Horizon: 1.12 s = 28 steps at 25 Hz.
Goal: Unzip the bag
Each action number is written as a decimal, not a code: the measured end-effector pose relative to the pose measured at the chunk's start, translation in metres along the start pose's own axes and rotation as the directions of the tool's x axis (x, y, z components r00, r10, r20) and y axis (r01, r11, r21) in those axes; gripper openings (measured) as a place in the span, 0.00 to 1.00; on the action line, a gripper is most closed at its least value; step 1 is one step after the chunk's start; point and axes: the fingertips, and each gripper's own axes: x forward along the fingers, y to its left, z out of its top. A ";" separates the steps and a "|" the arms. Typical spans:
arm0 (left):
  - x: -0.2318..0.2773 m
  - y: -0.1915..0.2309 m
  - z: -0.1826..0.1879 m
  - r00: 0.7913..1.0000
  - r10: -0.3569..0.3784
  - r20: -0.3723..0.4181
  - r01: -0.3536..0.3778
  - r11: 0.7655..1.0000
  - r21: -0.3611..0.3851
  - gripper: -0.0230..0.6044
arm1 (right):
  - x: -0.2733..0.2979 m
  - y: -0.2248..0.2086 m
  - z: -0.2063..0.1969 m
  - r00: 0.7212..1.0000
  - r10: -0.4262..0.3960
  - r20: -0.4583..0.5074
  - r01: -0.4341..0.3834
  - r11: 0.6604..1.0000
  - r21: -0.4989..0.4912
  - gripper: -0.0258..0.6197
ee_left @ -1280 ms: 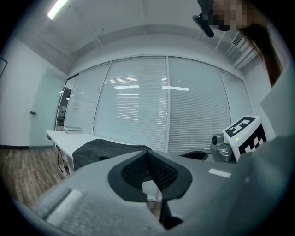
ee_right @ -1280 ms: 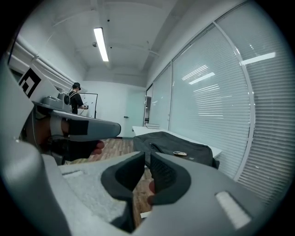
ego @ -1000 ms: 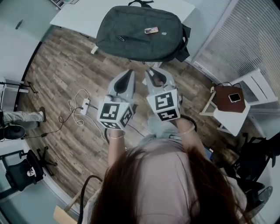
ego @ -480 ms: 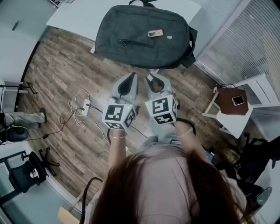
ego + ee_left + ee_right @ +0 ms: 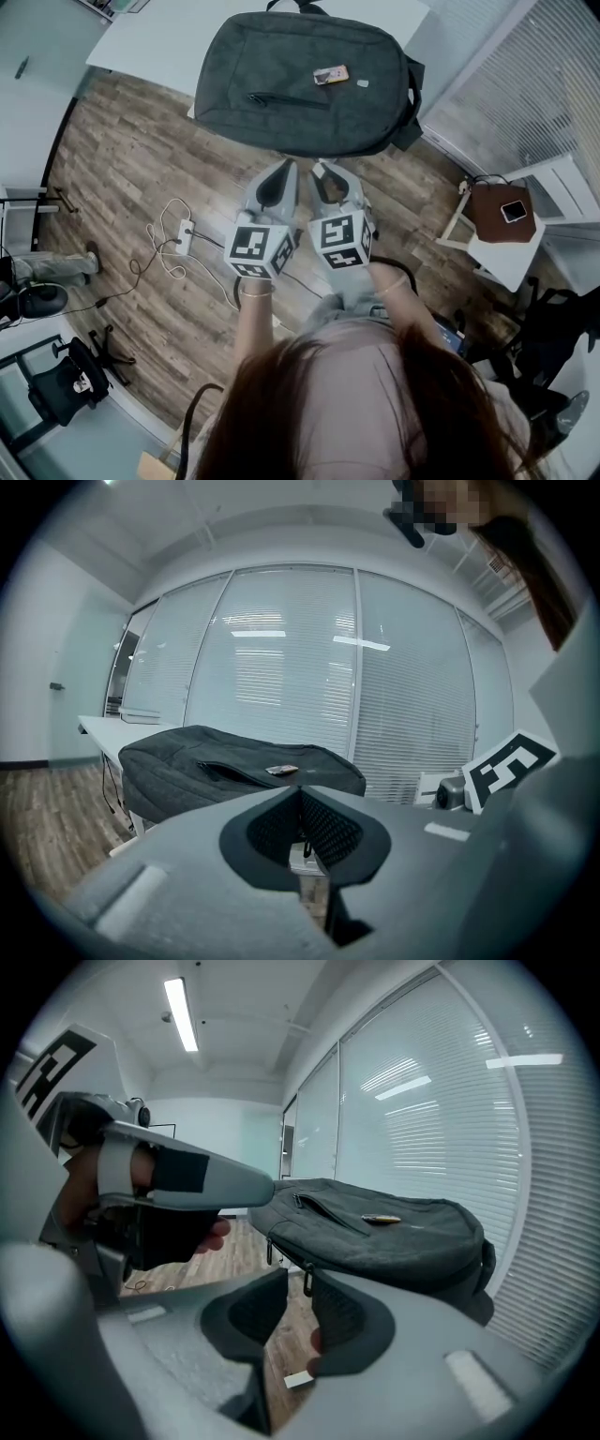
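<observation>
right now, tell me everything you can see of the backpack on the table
The backpack is dark grey woven fabric. It lies flat, front up, on a white table. A front pocket zip runs across it and looks shut. A small brownish item and a pale patch sit on top. A strap shows at one side, and zip pulls hang at the near edge.

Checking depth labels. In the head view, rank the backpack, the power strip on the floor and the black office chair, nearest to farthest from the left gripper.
From the left gripper:
1. Backpack, on the table, straight ahead of the jaws.
2. Power strip, down on the floor to the left.
3. Office chair, farthest, on the floor at the lower left edge.
</observation>
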 end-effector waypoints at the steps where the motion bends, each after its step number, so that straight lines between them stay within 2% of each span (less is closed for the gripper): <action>1: 0.002 0.001 -0.001 1.000 -0.003 -0.004 0.003 1.000 0.001 0.05 | 0.002 0.000 -0.001 1.000 -0.008 0.001 0.008 1.000 0.004 0.18; 13: 0.037 0.028 -0.004 0.999 -0.029 -0.044 0.030 0.999 0.017 0.05 | 0.019 -0.004 -0.008 0.998 -0.068 0.006 0.067 0.995 0.071 0.19; 17: 0.051 0.037 -0.013 0.996 -0.031 -0.089 0.031 1.000 -0.001 0.05 | 0.022 -0.002 -0.009 0.997 -0.067 0.027 0.064 0.993 0.102 0.19; 22: 0.060 0.045 -0.024 0.991 -0.033 -0.130 0.032 0.999 -0.011 0.05 | 0.023 -0.007 -0.017 0.997 -0.074 -0.003 0.073 0.990 0.124 0.19; 28: 0.064 0.046 -0.030 0.988 -0.036 -0.151 0.032 0.999 -0.026 0.05 | 0.031 -0.004 -0.017 0.999 -0.017 0.028 0.011 0.982 0.191 0.19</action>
